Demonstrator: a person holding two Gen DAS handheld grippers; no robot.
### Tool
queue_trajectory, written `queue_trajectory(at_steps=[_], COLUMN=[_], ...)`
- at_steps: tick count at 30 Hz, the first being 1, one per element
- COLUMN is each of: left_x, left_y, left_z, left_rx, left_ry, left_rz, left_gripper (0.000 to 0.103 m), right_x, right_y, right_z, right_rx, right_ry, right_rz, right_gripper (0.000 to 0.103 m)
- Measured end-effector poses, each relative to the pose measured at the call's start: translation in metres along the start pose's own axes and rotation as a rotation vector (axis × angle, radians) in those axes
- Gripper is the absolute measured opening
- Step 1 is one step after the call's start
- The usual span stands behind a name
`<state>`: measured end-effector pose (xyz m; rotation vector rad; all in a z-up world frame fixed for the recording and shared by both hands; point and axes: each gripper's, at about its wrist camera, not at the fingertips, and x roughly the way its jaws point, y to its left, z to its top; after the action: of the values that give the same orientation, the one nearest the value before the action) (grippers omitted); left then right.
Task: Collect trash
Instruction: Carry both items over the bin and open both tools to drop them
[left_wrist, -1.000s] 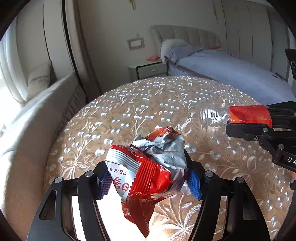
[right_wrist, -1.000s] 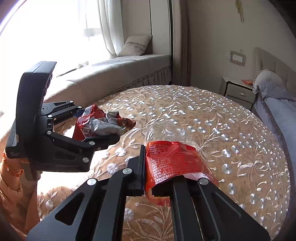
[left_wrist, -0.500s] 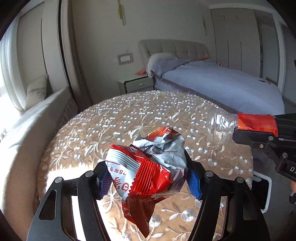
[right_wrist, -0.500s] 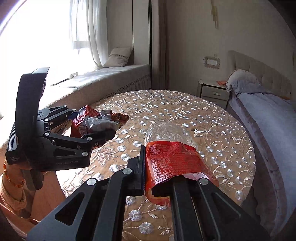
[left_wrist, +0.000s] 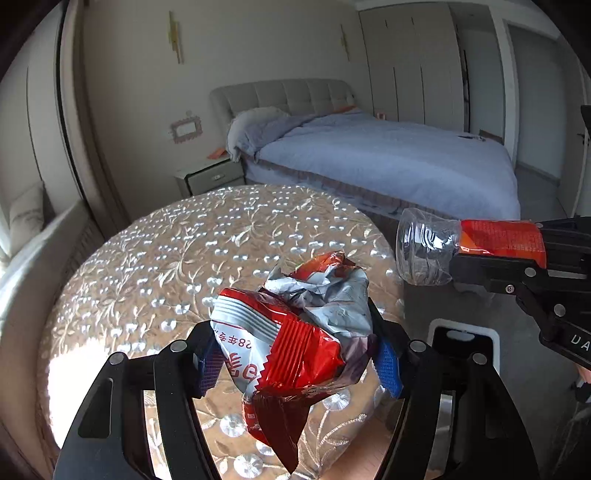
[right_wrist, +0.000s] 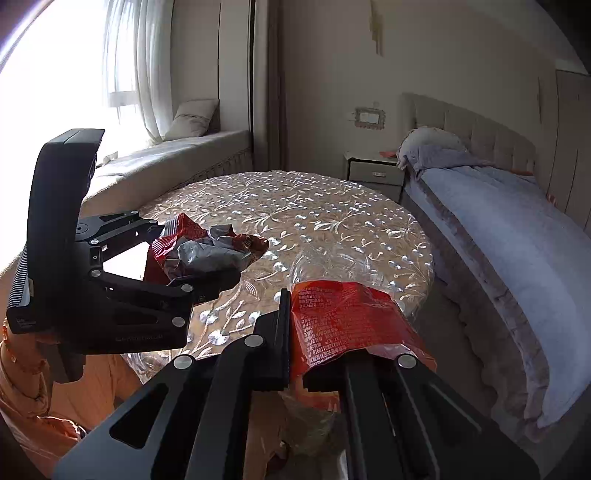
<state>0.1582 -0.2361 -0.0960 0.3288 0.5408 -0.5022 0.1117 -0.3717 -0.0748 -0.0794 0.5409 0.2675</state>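
Observation:
A crumpled red-and-silver snack wrapper sits between the blue pads of my left gripper, which is shut on it above the near edge of the round table. From the right wrist view the same wrapper shows in the left gripper. My right gripper is shut on the red label of a crushed clear plastic bottle. In the left wrist view the bottle sticks out of the right gripper past the table's right edge, over the floor.
A white-rimmed dark container stands on the floor right of the table. Beyond are a bed, a nightstand and a window seat. An orange sleeve shows at lower left.
Both grippers, still holding wrapper and bottle, have drawn back from the table and swung right. The table looks smaller, and the floor container has come into view.

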Motion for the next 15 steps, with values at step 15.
queue_trajectory(at_steps=[15], left_x=[0.055], left_y=[-0.138], left_z=[-0.01], left_rx=[0.344], left_ry=[0.057], left_rz=[-0.239], left_gripper=[0.066], right_x=[-0.025], right_y=[-0.078], right_z=[-0.085], right_rx=[0.115], right_ry=[0.153], right_rz=[-0.178], right_gripper=[0.006])
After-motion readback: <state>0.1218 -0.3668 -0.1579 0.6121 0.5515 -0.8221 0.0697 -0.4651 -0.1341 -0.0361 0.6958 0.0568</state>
